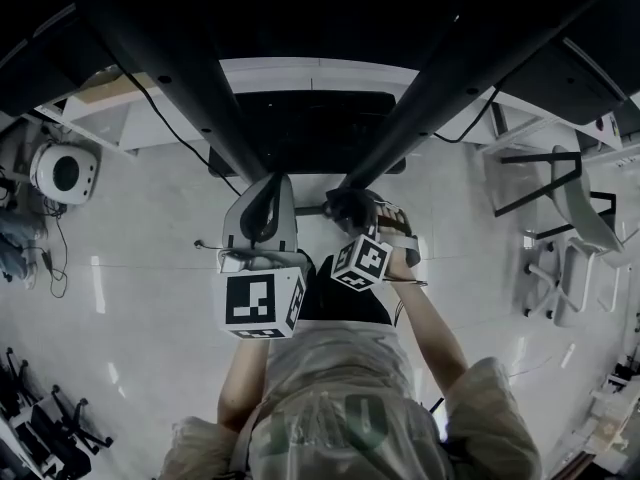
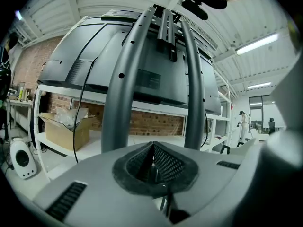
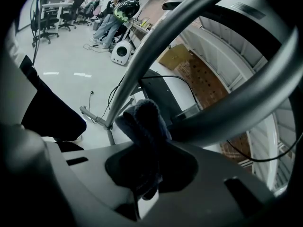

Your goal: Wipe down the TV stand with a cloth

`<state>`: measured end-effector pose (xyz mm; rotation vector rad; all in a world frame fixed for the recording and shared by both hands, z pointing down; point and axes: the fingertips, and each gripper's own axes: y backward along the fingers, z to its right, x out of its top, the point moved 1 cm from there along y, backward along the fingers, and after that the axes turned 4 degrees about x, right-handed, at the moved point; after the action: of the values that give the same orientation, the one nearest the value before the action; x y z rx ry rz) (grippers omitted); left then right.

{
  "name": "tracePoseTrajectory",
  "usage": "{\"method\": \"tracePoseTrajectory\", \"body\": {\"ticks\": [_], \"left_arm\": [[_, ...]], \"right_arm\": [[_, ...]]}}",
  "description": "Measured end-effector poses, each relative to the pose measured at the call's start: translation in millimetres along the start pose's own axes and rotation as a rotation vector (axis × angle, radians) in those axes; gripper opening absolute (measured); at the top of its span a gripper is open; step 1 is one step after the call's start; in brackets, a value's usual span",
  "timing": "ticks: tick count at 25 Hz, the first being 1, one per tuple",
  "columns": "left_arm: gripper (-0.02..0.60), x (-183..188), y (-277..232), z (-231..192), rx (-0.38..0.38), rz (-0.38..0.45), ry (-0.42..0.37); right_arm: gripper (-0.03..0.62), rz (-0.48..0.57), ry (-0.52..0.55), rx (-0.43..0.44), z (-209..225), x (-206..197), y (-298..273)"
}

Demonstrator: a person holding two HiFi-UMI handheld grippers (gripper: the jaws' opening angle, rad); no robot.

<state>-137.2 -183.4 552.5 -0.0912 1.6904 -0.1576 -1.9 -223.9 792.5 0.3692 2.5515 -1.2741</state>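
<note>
The TV stand rises on two dark grey tubes, a left one [image 1: 190, 78] and a right one [image 1: 450, 78], which carry a black TV [image 2: 142, 65] seen from behind. My right gripper [image 1: 350, 208] is shut on a dark blue cloth [image 3: 142, 124] and holds it against the lower part of the right tube [image 3: 246, 98]. My left gripper [image 1: 268, 190] sits just left of it, between the tubes near the stand's base. Its mesh pads [image 2: 163, 162] meet with nothing between them. The left tube [image 2: 125, 79] stands straight ahead of it.
White shelving [image 1: 130, 118] runs behind the stand, with a cardboard box [image 2: 64, 129] on its lower shelf. A round white device [image 1: 65, 171] and cables lie on the floor at left. Folded frames and a chair [image 1: 570, 228] stand at right. Office chairs [image 1: 50, 418] are at lower left.
</note>
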Motion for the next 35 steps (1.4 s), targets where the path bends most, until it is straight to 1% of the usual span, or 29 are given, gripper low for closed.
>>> {"method": "tracePoseTrajectory", "body": {"ticks": [3, 6, 8, 10, 15, 19, 21, 23, 25, 27, 28, 30, 35], "left_arm": [[0.015, 1.0, -2.7, 1.6, -0.009, 0.01, -0.003], [0.015, 13.3, -1.4, 4.7, -0.016, 0.013, 0.0], [0.015, 31.0, 2.7, 7.7, -0.021, 0.018, 0.002], [0.015, 54.2, 6.5, 9.9, -0.023, 0.027, 0.001], [0.015, 128.9, 22.2, 10.7, -0.009, 0.069, 0.009], [0.015, 182.1, 42.7, 10.1, 0.011, 0.136, 0.014], [0.015, 196.7, 51.9, 10.9, 0.021, 0.175, 0.017], [0.015, 206.4, 59.6, 10.8, 0.03, 0.208, 0.017], [0.015, 214.2, 65.5, 10.4, 0.036, 0.23, 0.013], [0.015, 218.6, 73.2, 10.9, 0.043, 0.239, 0.009], [0.015, 219.7, 77.5, 11.2, 0.046, 0.244, 0.005], [0.015, 222.2, 83.8, 11.7, 0.049, 0.256, -0.003], [0.015, 235.6, 97.5, 12.0, 0.062, 0.287, -0.022]], "right_arm": [[0.057, -0.002, -0.003, 0.002, -2.5, -0.9, -1.2], [0.057, -0.002, -0.033, 0.002, 2.1, 3.2, 10.2], [0.055, 0.023, -0.075, -0.021, 16.3, 14.7, 32.4], [0.055, 0.074, -0.159, -0.046, 40.3, 34.4, 62.7], [0.057, 0.285, -0.403, -0.091, 114.8, 102.9, 158.3], [0.057, 0.499, -0.63, -0.1, 161.3, 147.2, 230.7], [0.055, 0.617, -0.752, -0.08, 177.8, 161.0, 259.7], [0.057, 0.712, -0.863, -0.059, 188.3, 168.2, 280.2], [0.057, 0.788, -0.954, -0.036, 196.2, 172.4, 294.0], [0.057, 0.845, -1.02, -0.005, 199.2, 175.3, 305.3], [0.057, 0.866, -1.038, 0.008, 199.3, 176.6, 310.5], [0.057, 0.896, -1.039, 0.014, 200.7, 179.6, 319.8], [0.057, 0.958, -0.977, -0.022, 212.7, 191.9, 347.7]]}}
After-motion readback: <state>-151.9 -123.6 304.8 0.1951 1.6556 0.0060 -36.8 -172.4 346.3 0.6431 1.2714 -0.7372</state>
